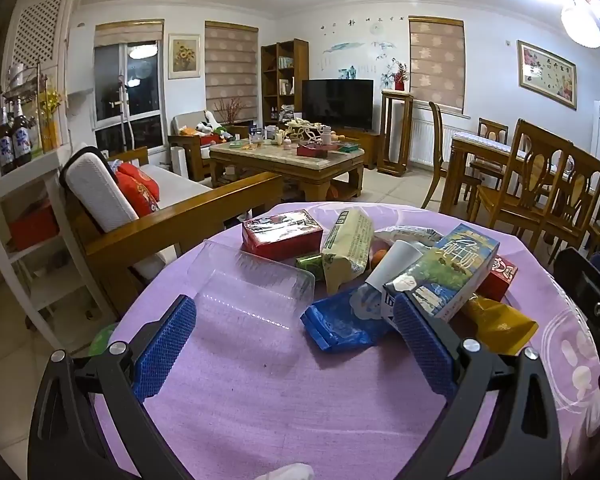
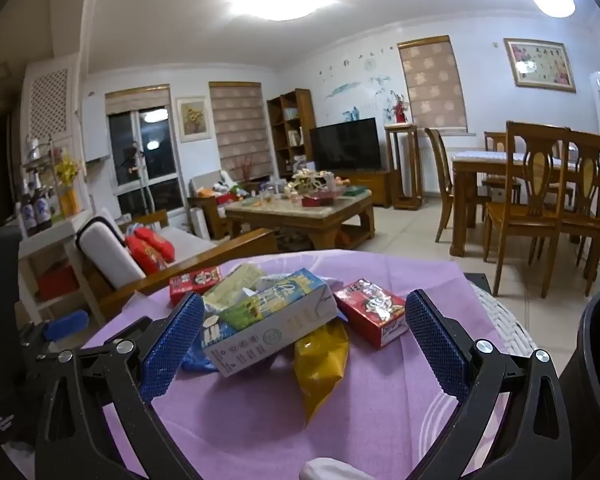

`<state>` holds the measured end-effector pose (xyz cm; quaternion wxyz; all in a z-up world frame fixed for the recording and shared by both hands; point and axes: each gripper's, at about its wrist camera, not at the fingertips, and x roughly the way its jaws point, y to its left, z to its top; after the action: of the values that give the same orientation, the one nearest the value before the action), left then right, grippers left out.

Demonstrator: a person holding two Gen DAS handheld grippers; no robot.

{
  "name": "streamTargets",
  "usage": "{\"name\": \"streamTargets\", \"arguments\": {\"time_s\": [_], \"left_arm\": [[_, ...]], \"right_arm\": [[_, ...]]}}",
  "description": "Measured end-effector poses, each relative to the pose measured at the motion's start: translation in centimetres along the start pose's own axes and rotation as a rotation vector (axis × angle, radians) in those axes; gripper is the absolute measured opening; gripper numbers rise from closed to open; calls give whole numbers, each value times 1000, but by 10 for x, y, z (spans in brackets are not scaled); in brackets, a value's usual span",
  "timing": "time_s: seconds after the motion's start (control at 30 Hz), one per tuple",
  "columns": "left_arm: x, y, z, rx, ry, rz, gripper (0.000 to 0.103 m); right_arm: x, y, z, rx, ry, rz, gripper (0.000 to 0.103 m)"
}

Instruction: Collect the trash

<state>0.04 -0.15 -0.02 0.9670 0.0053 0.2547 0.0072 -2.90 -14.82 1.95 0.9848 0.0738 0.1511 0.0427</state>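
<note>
Purple cloth covers the round table, and the trash sits heaped at its far side: a milk carton leaning on wrappers, a clear tray on the left, a yellow bag near me, red boxes on the right. My left gripper hangs wide open and empty; my right gripper too, with nothing between its fingers. Risk as I see it: the carton is only propped, so nudging the pile could topple it off the far edge. The tray looks slippery and may squirt out. Behind, a sofa, coffee table, television, dining chairs.
</note>
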Motion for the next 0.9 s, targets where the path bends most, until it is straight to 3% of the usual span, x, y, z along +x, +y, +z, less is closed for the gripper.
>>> {"name": "streamTargets", "arguments": {"time_s": [0.9], "left_arm": [[0,4,1,-10,5,-2,98]], "right_arm": [[1,2,-2,23,14,9,99]]}}
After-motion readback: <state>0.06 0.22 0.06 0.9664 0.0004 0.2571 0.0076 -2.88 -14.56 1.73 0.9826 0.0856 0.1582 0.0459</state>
